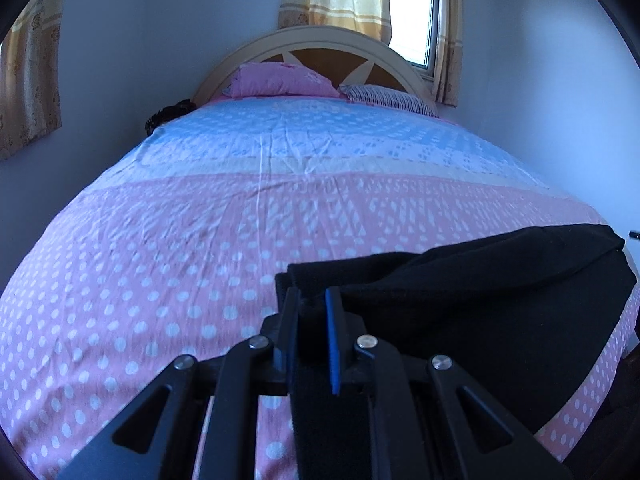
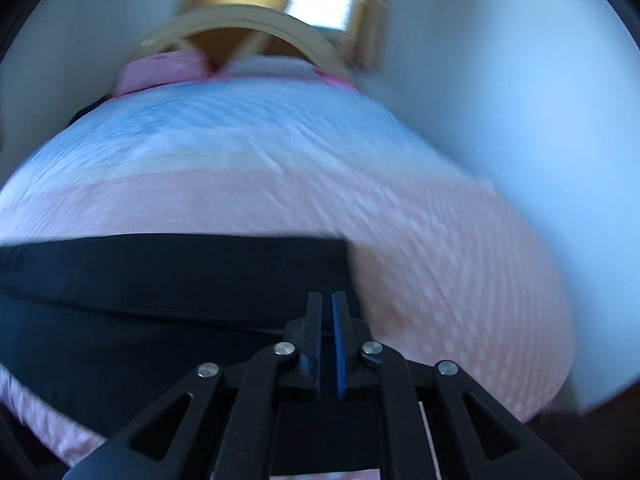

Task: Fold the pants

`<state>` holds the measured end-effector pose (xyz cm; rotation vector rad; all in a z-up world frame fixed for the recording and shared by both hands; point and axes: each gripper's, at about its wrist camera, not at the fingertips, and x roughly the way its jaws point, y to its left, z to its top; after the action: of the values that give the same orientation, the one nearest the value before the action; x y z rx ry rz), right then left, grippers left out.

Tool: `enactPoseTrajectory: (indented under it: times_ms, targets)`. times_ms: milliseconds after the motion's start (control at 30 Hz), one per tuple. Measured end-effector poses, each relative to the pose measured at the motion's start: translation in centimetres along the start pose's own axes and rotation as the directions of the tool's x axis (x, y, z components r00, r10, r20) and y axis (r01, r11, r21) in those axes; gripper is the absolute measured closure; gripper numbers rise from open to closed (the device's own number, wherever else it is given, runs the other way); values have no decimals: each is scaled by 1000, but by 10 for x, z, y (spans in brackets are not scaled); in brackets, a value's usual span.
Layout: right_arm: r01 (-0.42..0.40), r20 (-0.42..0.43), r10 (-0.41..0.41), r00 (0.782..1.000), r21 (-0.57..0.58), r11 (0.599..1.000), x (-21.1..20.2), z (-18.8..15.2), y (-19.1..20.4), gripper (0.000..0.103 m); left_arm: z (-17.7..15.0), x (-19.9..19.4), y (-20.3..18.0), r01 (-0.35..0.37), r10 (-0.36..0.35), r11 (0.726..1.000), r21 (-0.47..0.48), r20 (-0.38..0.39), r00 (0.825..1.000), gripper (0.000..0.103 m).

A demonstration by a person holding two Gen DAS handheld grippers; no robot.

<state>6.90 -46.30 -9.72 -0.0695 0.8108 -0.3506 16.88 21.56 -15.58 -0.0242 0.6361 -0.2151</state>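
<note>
Right now my left gripper (image 1: 314,300) and right gripper (image 2: 327,304) both clamp the black pants (image 1: 480,300) over the dotted bedspread (image 1: 160,260); pillows (image 1: 280,80) lie well beyond.

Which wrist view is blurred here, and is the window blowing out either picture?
Right wrist view: heavy motion smear across the bedspread, though the right gripper stays sharp. Left wrist view: crisp, window overexposed, strong fisheye bulge.

Polka-dot bed (image 1: 200,240), arched headboard (image 1: 312,46), curtained window (image 1: 412,20), pale walls (image 1: 160,40)
</note>
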Motion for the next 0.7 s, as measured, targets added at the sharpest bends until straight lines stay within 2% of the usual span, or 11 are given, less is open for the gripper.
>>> enactPoseTrajectory:
  times_ms: [67, 133, 233, 300, 367, 500, 533, 567, 600, 667, 700]
  targets:
    - [-74, 23, 77, 997, -111, 991, -17, 8, 44, 39, 0, -1, 0, -3, 3, 1000, 9, 0, 1000, 90]
    - [-151, 40, 162, 986, -199, 968, -26, 10, 86, 38, 0, 0, 0, -5, 5, 1000, 11, 0, 1000, 90]
    - [-186, -3, 200, 980, -377, 907, -22, 5, 159, 38, 0, 0, -1, -2, 2, 1000, 9, 0, 1000, 90]
    - [-202, -24, 219, 975, -490, 848, -14, -1, 207, 43, 0, 0, -1, -2, 2, 1000, 12, 0, 1000, 90]
    - [-231, -67, 232, 970, -546, 805, -2, -4, 237, 54, -2, -1, 0, -2, 2, 1000, 15, 0, 1000, 90]
    - [-231, -95, 221, 971, -621, 749, 22, -3, 277, 56, 0, -2, 1, 1, -1, 1000, 28, 5, 1000, 90]
    - [-221, -94, 210, 973, -633, 742, 25, -3, 282, 60, 1, -2, 1, 0, 0, 1000, 31, 6, 1000, 90]
    - [-205, -94, 191, 977, -651, 731, 29, -3, 289, 72, 3, -1, 1, -2, 2, 999, 34, 7, 1000, 90]
    - [-197, -93, 182, 979, -664, 721, 32, -4, 291, 77, 4, -1, 1, -3, 3, 999, 36, 9, 1000, 90]
    - [-209, -100, 192, 976, -665, 717, 32, -1, 292, 97, 10, 0, 0, -9, 9, 999, 37, 14, 1000, 90]
    - [-188, -84, 178, 980, -668, 720, 31, 2, 292, 98, 13, 0, 0, -7, 6, 999, 34, 19, 1000, 90]
